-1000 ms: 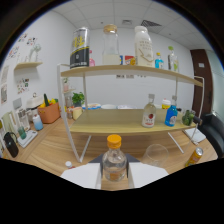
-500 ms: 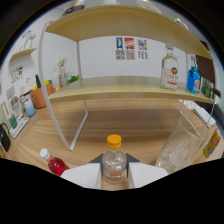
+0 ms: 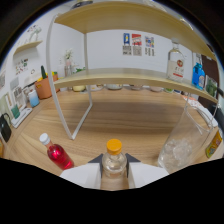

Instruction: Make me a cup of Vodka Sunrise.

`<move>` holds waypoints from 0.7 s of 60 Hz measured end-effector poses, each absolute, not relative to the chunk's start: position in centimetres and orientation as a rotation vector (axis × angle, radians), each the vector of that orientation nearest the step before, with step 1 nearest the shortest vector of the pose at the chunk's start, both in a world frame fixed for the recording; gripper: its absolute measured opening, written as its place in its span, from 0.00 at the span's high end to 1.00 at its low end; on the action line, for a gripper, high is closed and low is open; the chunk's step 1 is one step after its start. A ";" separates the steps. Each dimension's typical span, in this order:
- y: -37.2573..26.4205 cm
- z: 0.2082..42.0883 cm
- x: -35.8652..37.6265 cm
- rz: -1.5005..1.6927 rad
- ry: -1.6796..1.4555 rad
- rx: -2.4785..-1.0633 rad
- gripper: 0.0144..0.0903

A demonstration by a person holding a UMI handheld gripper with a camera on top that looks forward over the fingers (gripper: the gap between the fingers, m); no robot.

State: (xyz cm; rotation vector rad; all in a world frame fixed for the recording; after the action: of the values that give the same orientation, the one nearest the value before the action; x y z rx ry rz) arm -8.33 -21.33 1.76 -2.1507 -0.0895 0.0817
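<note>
My gripper is shut on a clear bottle with an orange cap, which stands upright between the two white fingers. Left of the fingers, a small bottle of red liquid with a white cap lies tilted on the wooden table. To the right of the fingers stands a tall clear glass holding ice. On the shelf beyond are a clear bottle with a red label and a blue bottle.
A white-framed wooden shelf unit spans the table beyond the fingers, its leg planted ahead on the left. An orange pot and small items line the left wall. Posters hang on the back wall.
The view has dropped lower and closer to the table. The red bottle and the glass of ice now sit nearer on either side of the held bottle.
</note>
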 end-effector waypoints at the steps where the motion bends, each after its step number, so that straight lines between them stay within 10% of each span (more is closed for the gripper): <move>1: -21.4 1.7 -8.3 0.084 -0.093 -2.154 0.70; 16: -23.1 6.1 -7.7 0.098 -0.098 -2.106 0.05; 42: -30.5 18.1 -1.2 0.051 -0.093 -1.940 0.05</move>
State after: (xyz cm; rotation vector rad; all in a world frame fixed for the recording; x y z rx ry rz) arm -1.23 -30.54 18.10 -1.9399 -0.0932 0.0510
